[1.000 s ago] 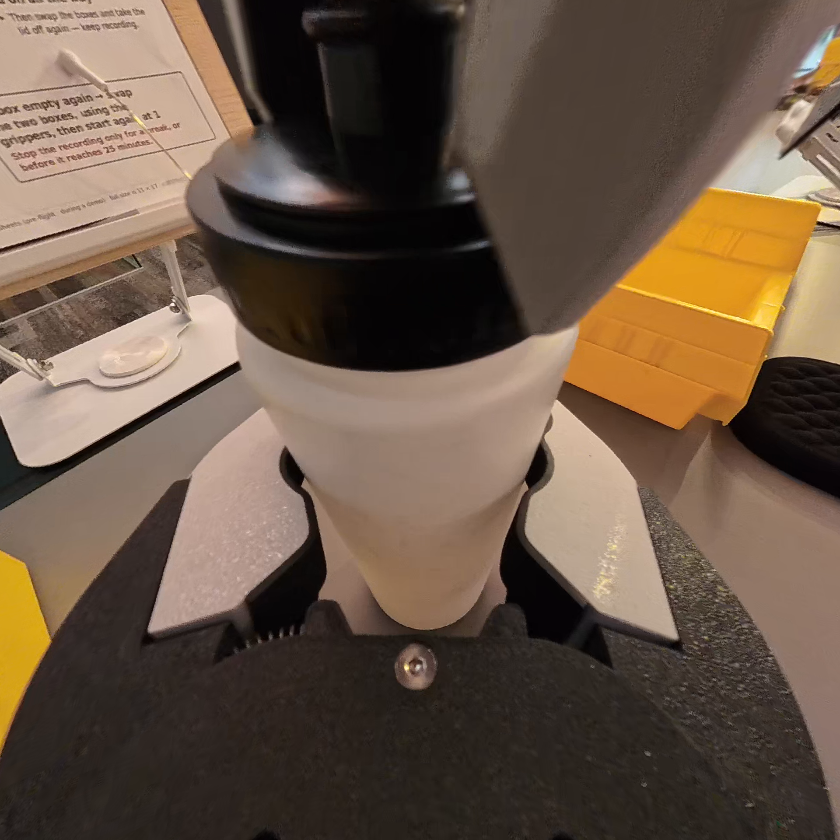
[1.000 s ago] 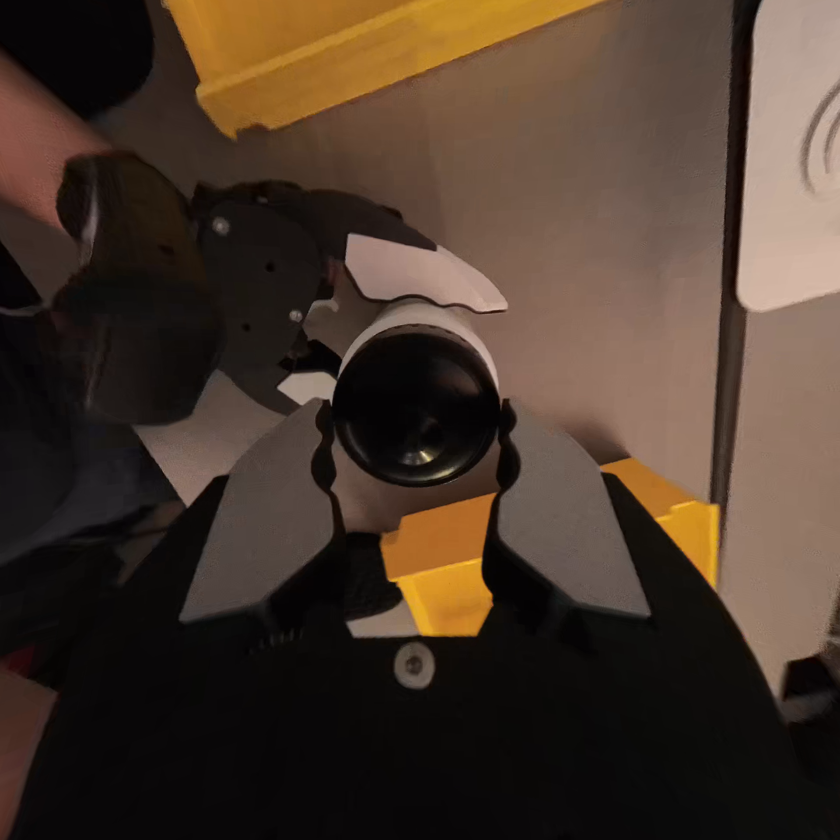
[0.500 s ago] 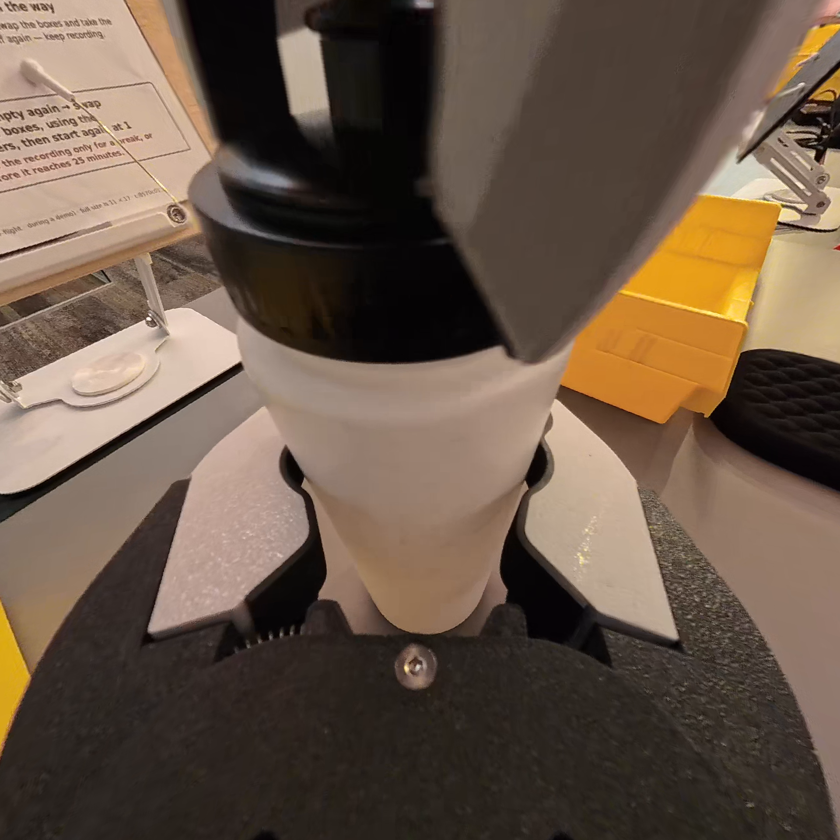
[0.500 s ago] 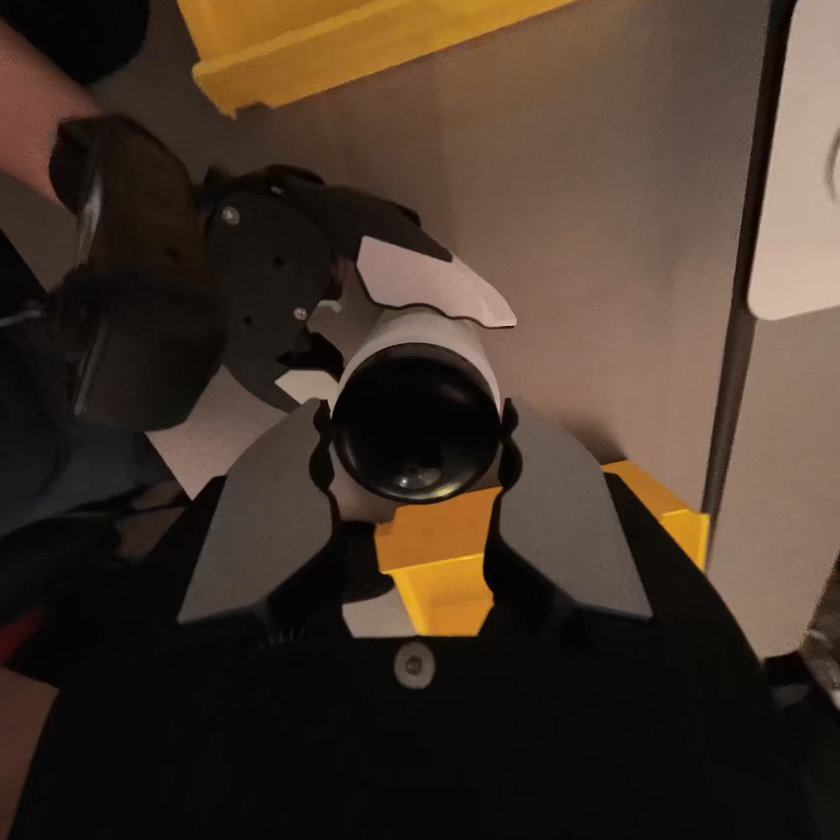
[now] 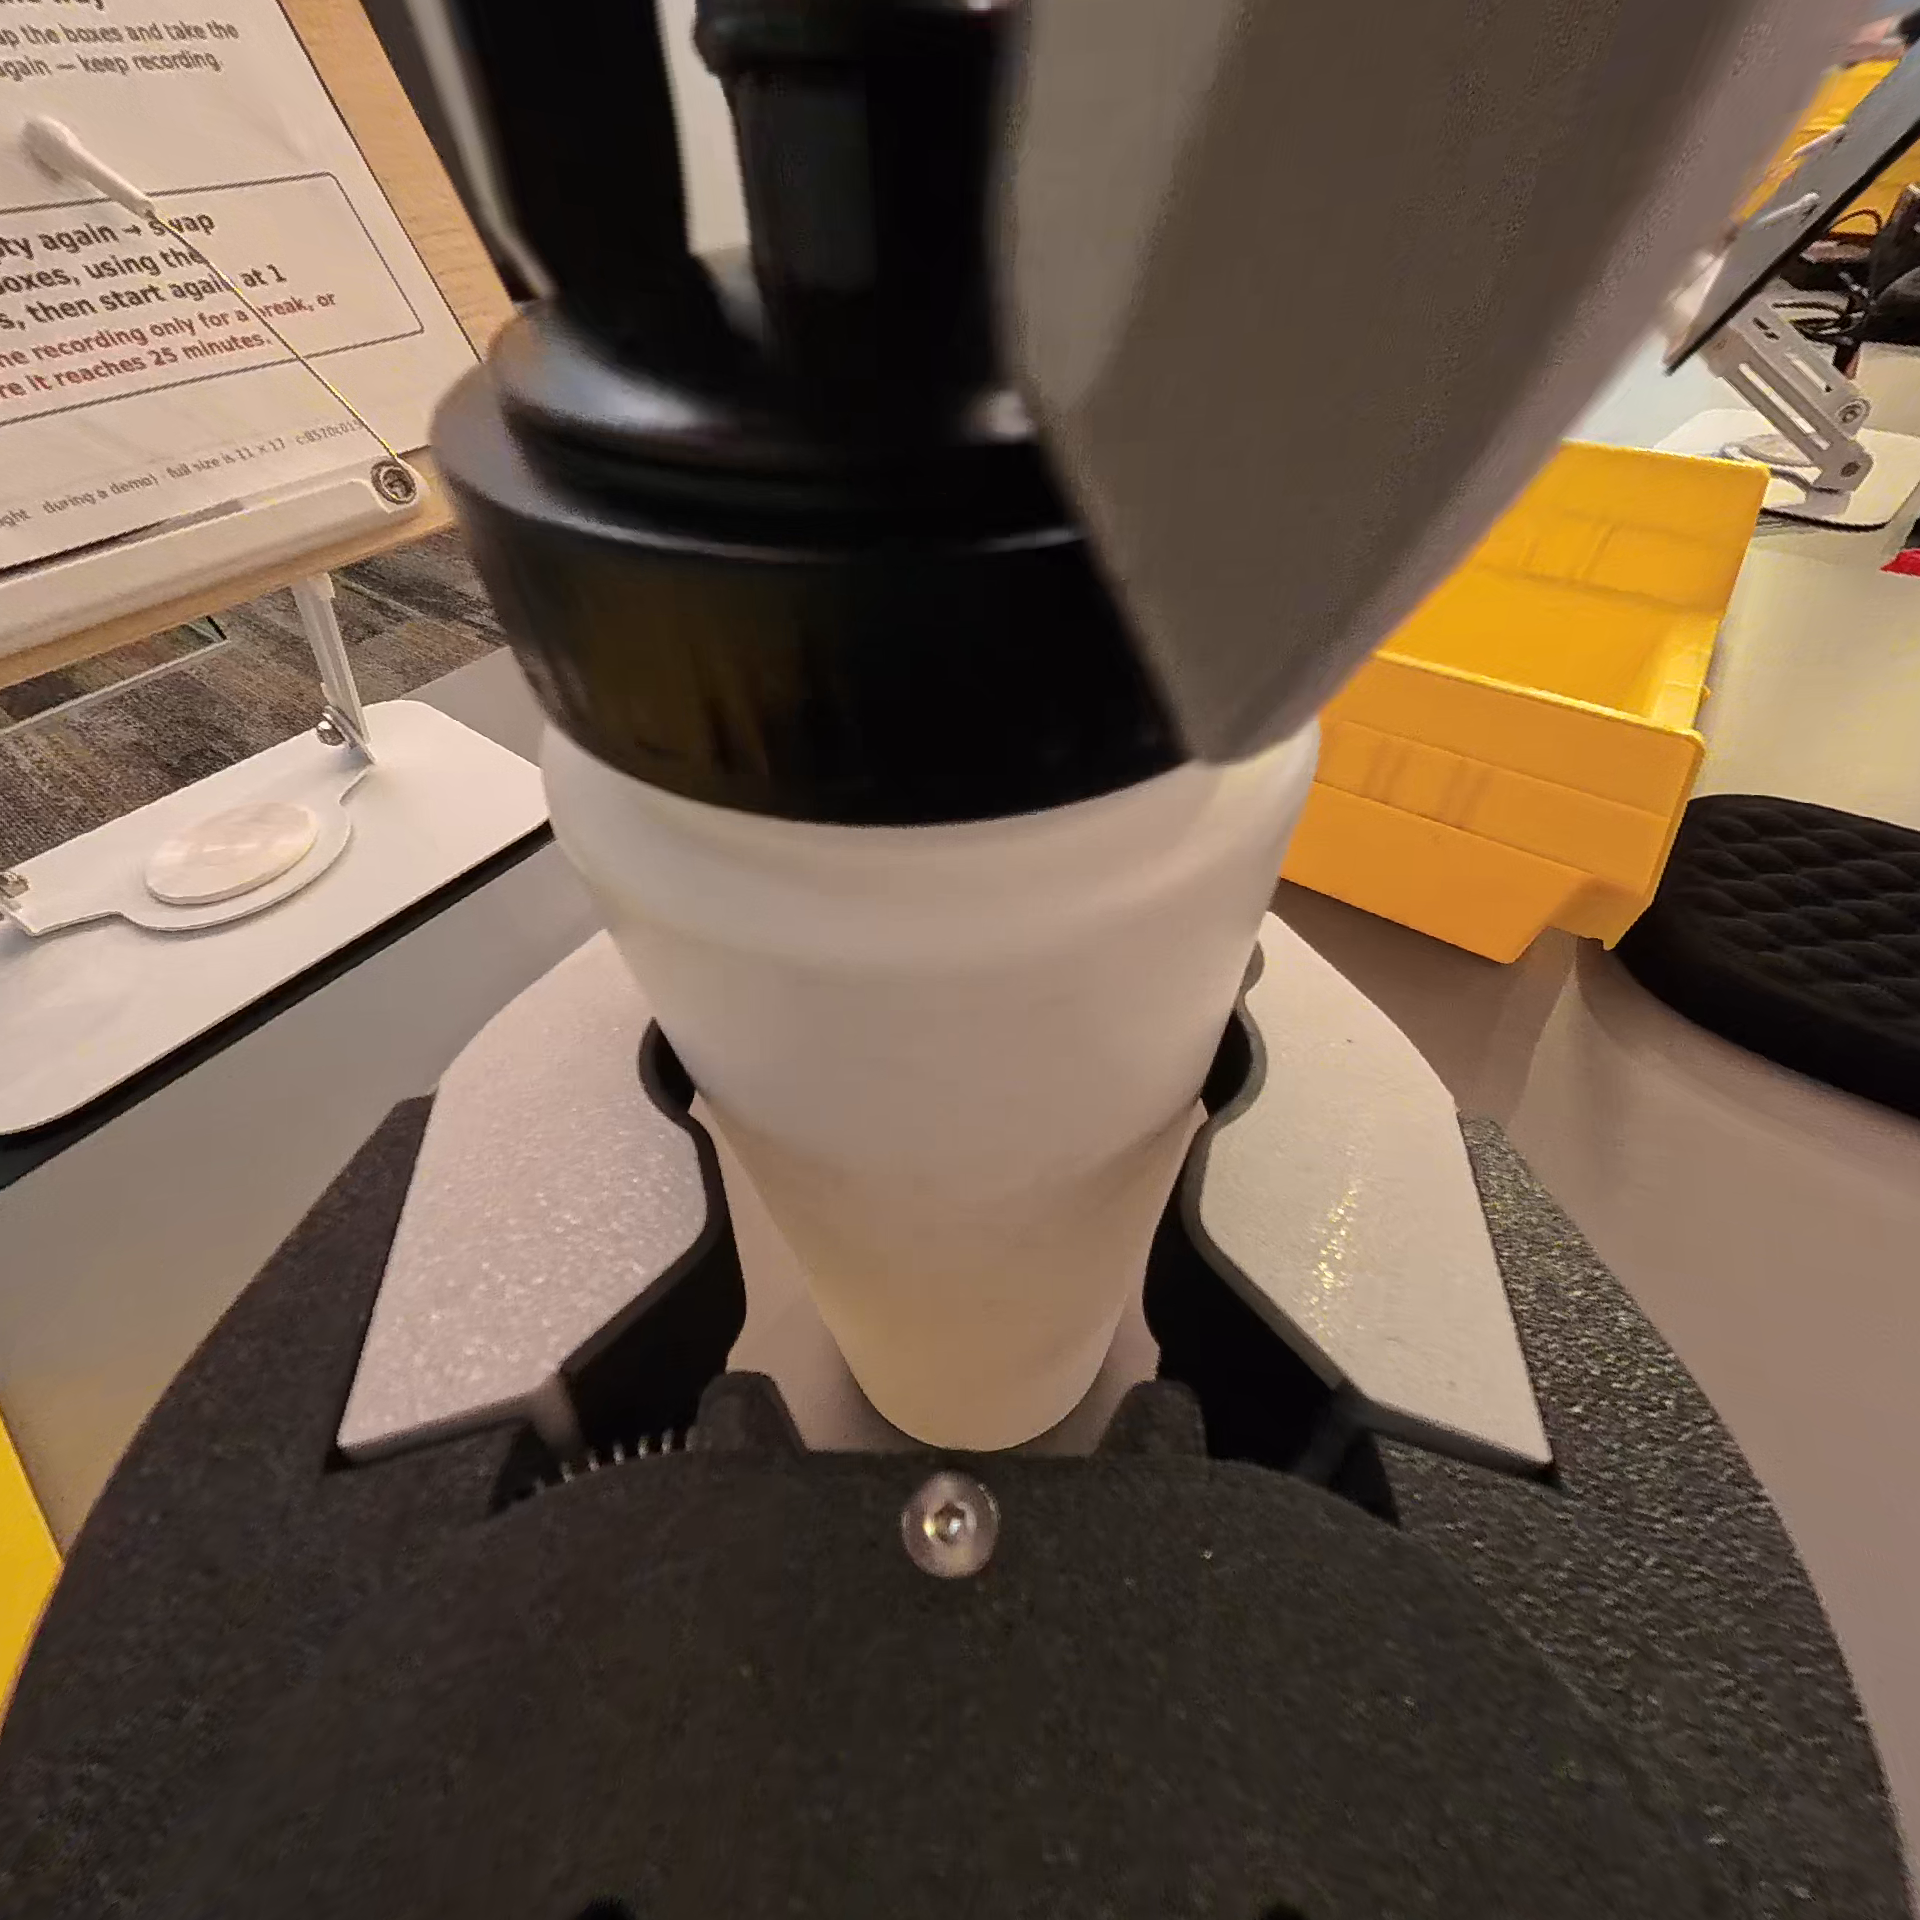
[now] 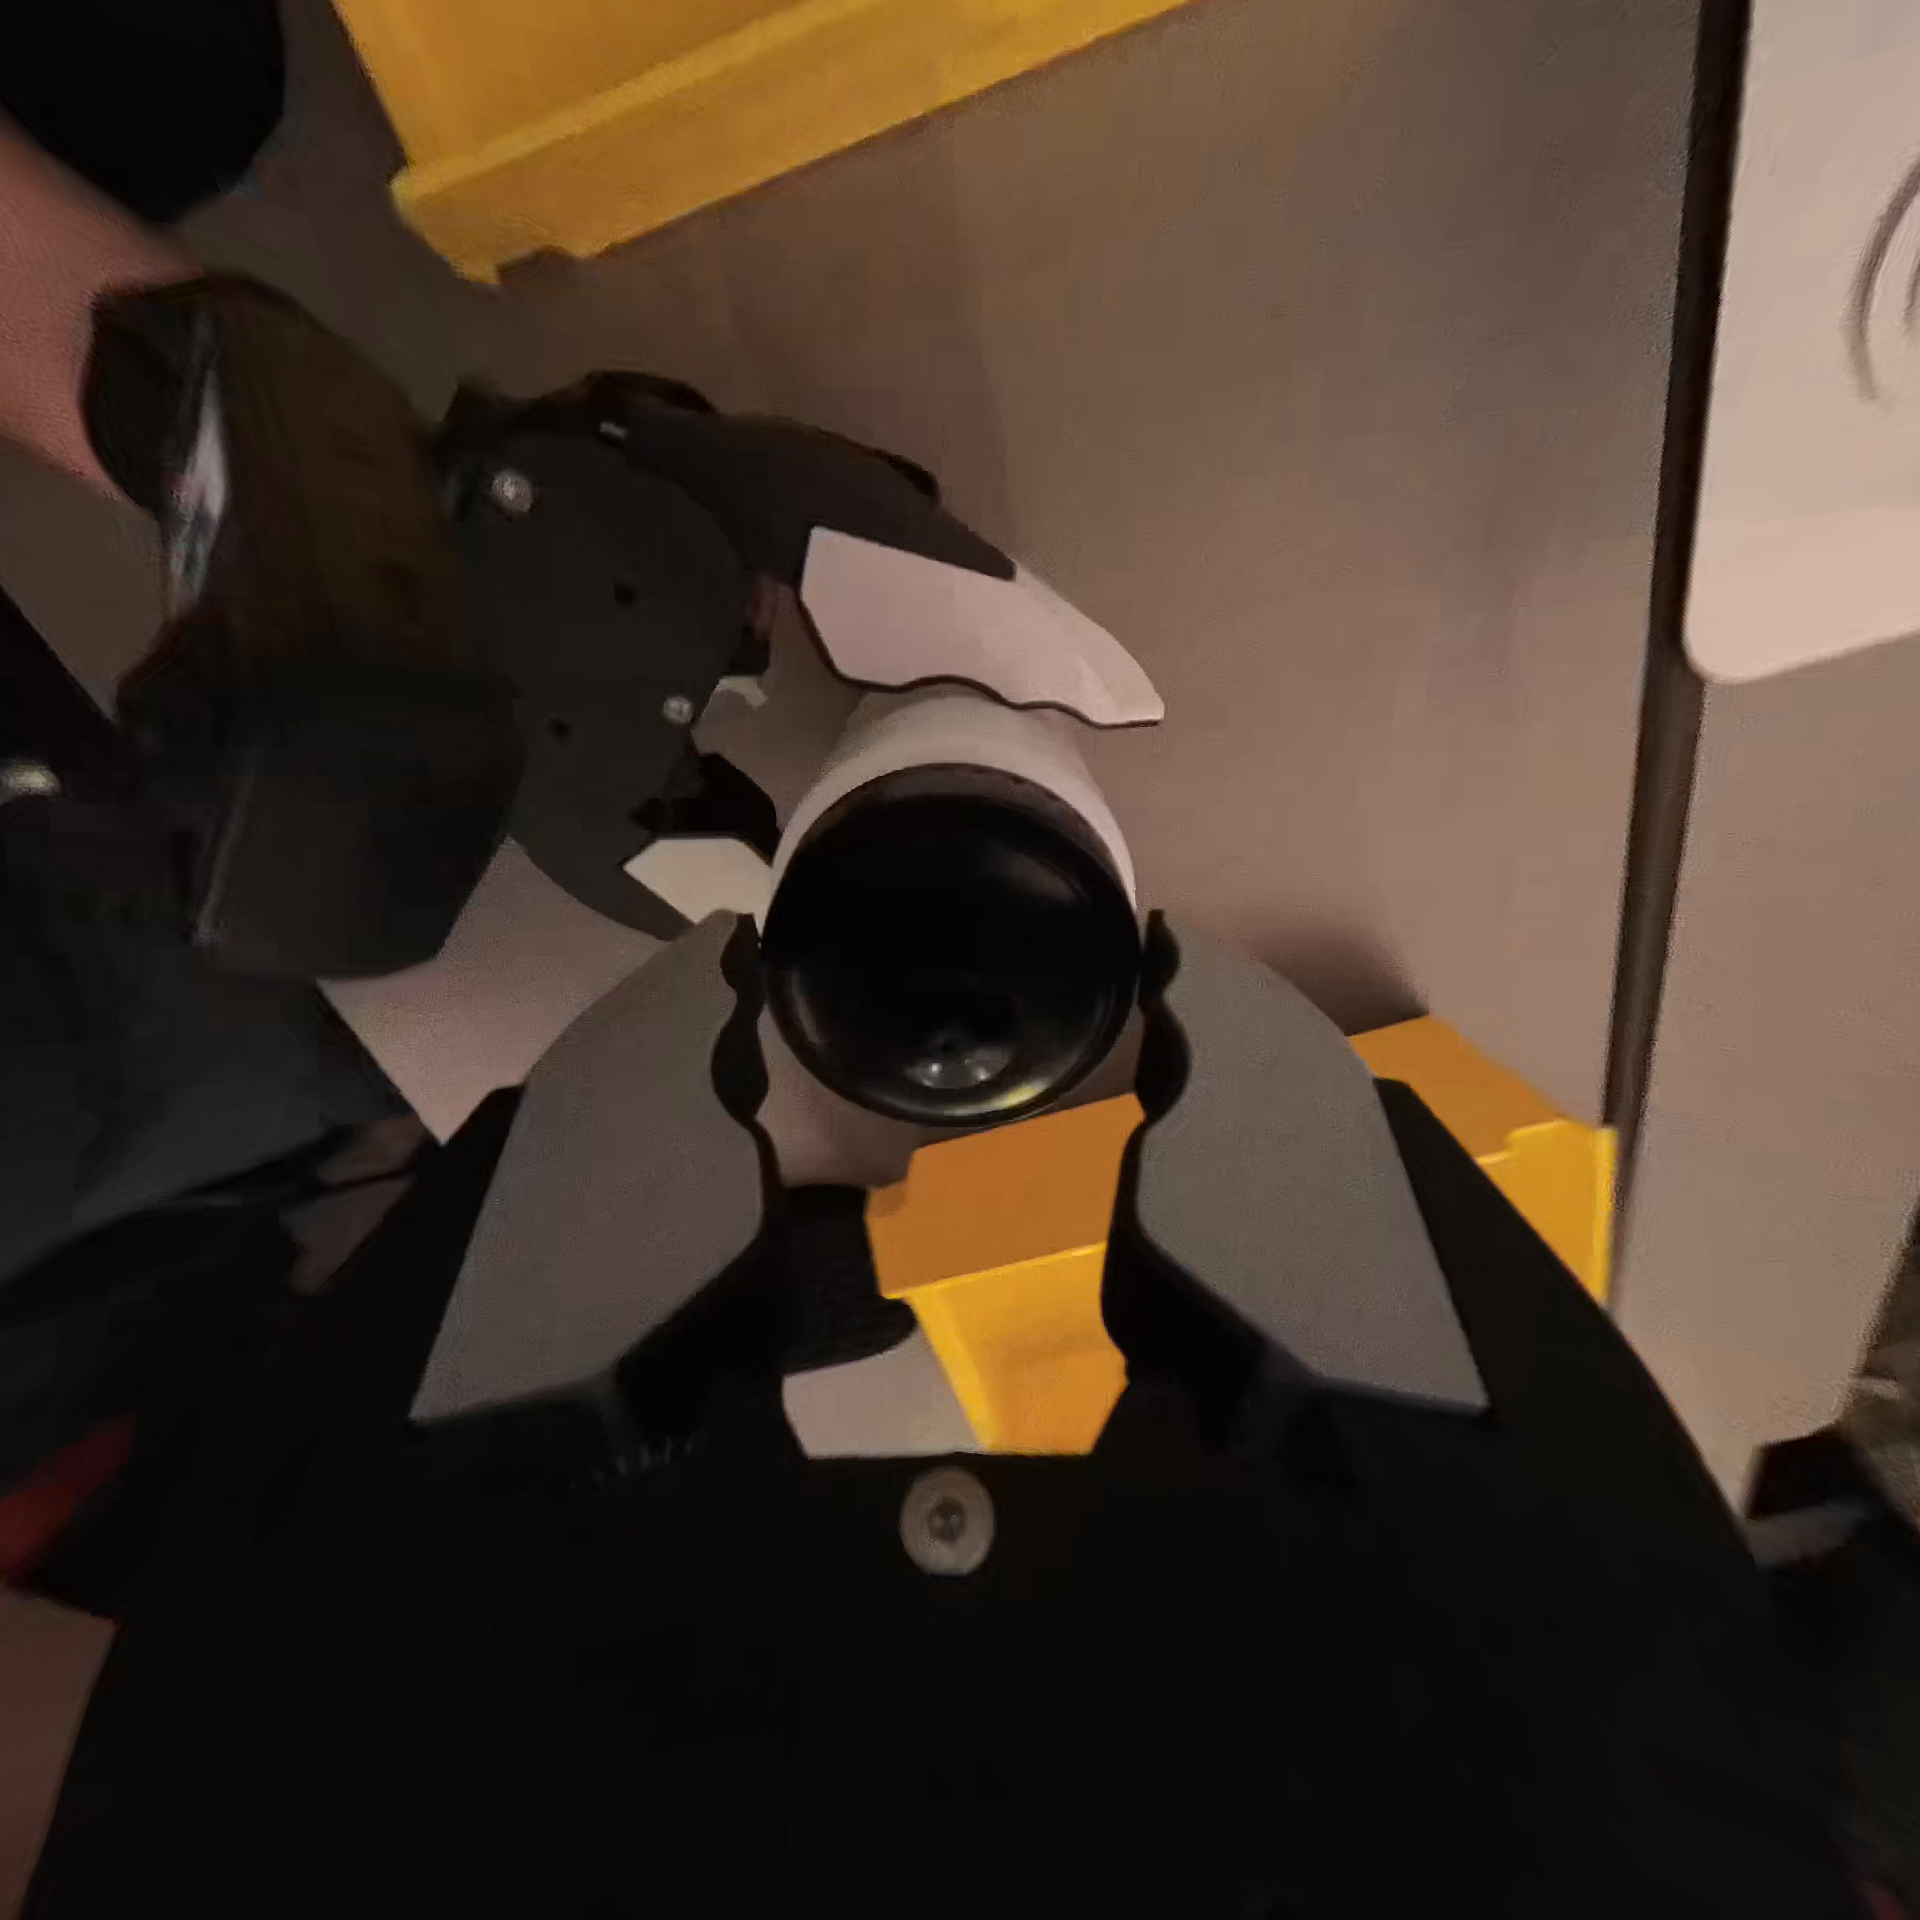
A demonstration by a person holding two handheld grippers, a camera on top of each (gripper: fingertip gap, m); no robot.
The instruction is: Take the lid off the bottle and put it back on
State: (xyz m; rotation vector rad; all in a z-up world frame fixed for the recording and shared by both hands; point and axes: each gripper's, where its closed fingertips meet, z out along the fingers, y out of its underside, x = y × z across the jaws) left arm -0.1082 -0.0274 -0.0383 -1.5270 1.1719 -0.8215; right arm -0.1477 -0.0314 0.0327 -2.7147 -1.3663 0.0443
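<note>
A white bottle (image 5: pixel 935 1039) with a black lid (image 5: pixel 790 665) on top stands upright between the fingers of my left gripper (image 5: pixel 945 997), which is shut on its body. My right gripper comes down from above. One of its grey fingers (image 5: pixel 1299 364) lies against the lid's right side. In the right wrist view I look straight down on the lid (image 6: pixel 951 966). My right gripper (image 6: pixel 945 935) is shut on it, with a finger touching each side. The bottle's white shoulder (image 6: pixel 966 732) shows behind the lid, with the left gripper's upper finger (image 6: pixel 956 634) against it.
A yellow bin (image 5: pixel 1507 727) stands to the right and a black mat (image 5: pixel 1787 935) lies beside it. An instruction sheet on a stand (image 5: pixel 187 312) with a white base plate (image 5: pixel 208 935) is to the left. More yellow bins show in the right wrist view, far (image 6: pixel 727 114) and near (image 6: pixel 1039 1247).
The right gripper has turned slightly with the lid in it, so the bottle and left gripper swing in its view. Both grips stay as they were.
</note>
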